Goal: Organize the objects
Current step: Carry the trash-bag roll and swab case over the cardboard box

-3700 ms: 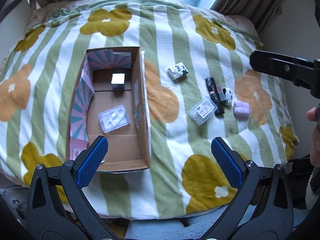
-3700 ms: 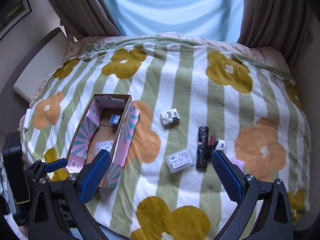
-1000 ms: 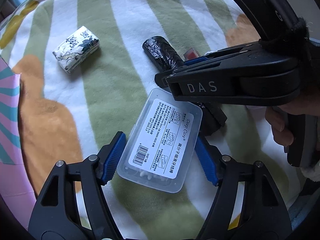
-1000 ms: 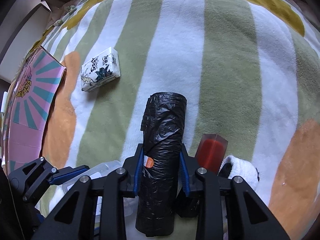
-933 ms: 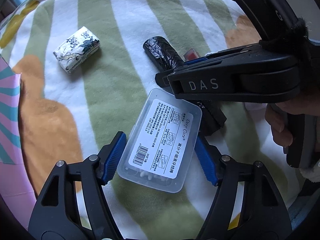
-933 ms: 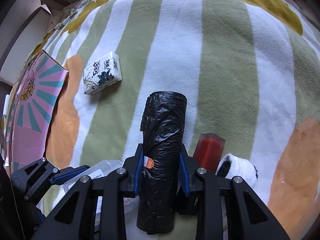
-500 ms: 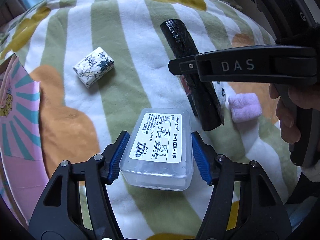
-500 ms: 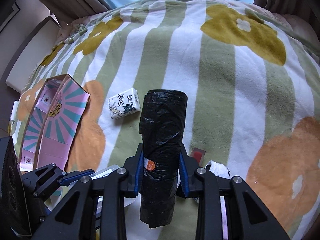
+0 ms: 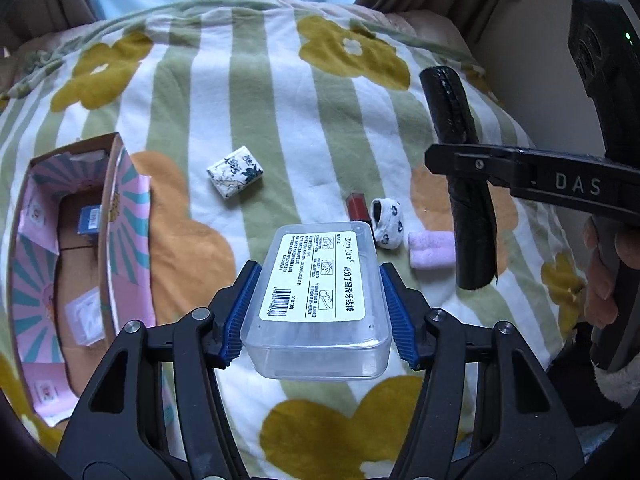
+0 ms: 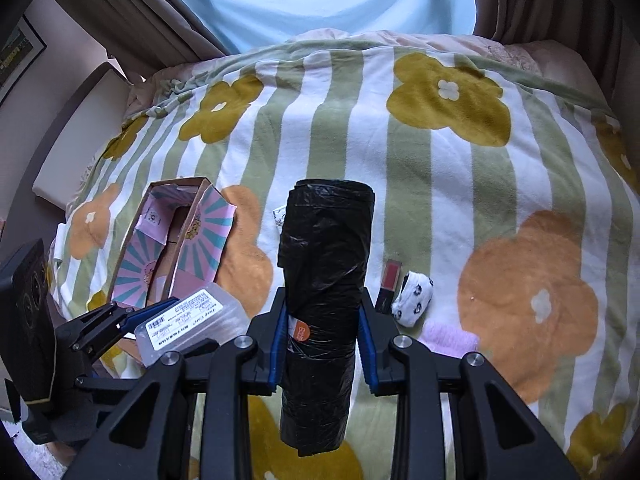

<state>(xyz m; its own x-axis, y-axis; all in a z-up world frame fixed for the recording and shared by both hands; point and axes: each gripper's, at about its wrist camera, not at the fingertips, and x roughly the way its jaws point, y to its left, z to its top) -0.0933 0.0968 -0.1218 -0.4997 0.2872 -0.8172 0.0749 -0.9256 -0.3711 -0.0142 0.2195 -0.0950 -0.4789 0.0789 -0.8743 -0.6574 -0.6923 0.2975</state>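
Observation:
My left gripper (image 9: 318, 314) is shut on a clear plastic floss-pick box (image 9: 320, 284) with a white label and holds it above the blanket. It also shows in the right wrist view (image 10: 188, 326). My right gripper (image 10: 322, 338) is shut on a black roll of trash bags (image 10: 324, 280), lifted off the blanket; the roll shows in the left wrist view (image 9: 460, 176). An open cardboard box (image 9: 114, 184) with pink and teal flaps lies at the left and holds a small blue box (image 9: 90, 219) and a clear packet (image 9: 86, 316).
On the striped flowered blanket (image 9: 280, 92) lie a white tissue pack (image 9: 235, 171), a red lipstick (image 9: 356, 206), a small panda sock (image 9: 387, 222) and a lilac block (image 9: 430, 249). Curtains and a window stand behind. The blanket's front edge is near.
Both grippers closed on their objects and lifted them off the blanket. The views have pulled back and up, so the cardboard box shows again.

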